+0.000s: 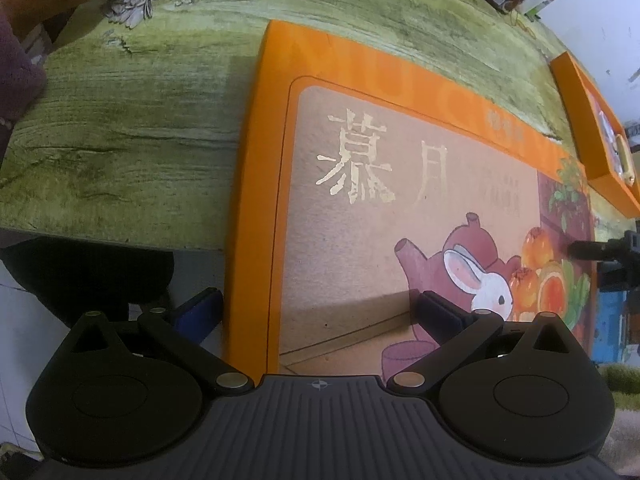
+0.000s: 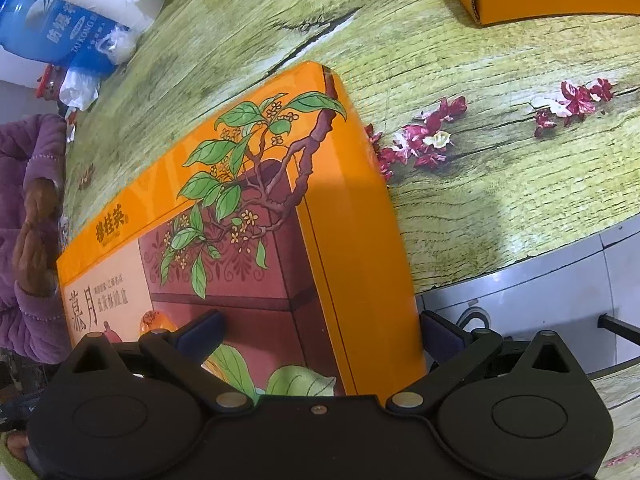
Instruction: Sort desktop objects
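Left wrist view: the left gripper (image 1: 316, 312), jaws apart, is held astride the orange box (image 1: 400, 208) edge at the table (image 1: 120, 140) edge. The right gripper (image 2: 320, 332), jaws likewise apart, is set astride the box's other side.

Orange gift box (image 1: 400, 208), lid: large gold characters 慕月; a smaller column beside them too blurred to read. Brand mark on the orange border, 穆桂英 as best I can make out. Blue bottle (image 2: 52, 28), label: "TAIKONG", plus white characters, seemingly 防爆.

Both grippers (image 1: 316, 312) (image 2: 320, 330), fingers spread wide.
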Demonstrator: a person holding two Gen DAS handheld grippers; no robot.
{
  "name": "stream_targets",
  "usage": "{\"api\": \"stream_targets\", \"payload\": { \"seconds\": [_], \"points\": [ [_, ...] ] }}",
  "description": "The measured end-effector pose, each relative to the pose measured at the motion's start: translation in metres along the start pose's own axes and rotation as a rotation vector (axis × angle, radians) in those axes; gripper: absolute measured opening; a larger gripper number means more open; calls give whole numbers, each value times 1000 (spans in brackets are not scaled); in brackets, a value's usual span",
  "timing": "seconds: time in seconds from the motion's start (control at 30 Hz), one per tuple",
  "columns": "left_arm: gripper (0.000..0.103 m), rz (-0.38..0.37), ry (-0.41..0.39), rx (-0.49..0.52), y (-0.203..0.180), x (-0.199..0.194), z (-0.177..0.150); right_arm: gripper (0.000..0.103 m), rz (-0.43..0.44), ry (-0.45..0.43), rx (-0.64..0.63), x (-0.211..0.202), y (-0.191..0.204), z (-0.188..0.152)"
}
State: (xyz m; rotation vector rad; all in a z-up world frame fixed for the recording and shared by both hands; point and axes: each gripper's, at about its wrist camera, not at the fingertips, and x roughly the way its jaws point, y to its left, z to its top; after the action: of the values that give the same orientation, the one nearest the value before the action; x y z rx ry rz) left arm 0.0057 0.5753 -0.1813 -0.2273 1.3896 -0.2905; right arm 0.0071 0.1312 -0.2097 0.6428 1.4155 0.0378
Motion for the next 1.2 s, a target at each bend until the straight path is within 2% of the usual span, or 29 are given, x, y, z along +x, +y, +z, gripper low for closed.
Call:
{"api": "stream_targets", "payload": {
  "seconds": [0.37, 0.6, 0.77, 1.2],
  "points": [
    [103, -35, 34, 5, 8, 7, 16, 103, 3, 6, -2, -3, -1, 0],
    [103, -30, 28, 22, 7, 6, 28, 103, 4, 10, -1, -5, -1, 2],
    [103, -59, 59, -9, 12, 11, 33, 103, 2, 3, -1, -4, 6, 5],
    [103, -89, 56, -59, 9, 16, 26, 103, 11, -10, 8, -6, 9, 5]
  ]
}}
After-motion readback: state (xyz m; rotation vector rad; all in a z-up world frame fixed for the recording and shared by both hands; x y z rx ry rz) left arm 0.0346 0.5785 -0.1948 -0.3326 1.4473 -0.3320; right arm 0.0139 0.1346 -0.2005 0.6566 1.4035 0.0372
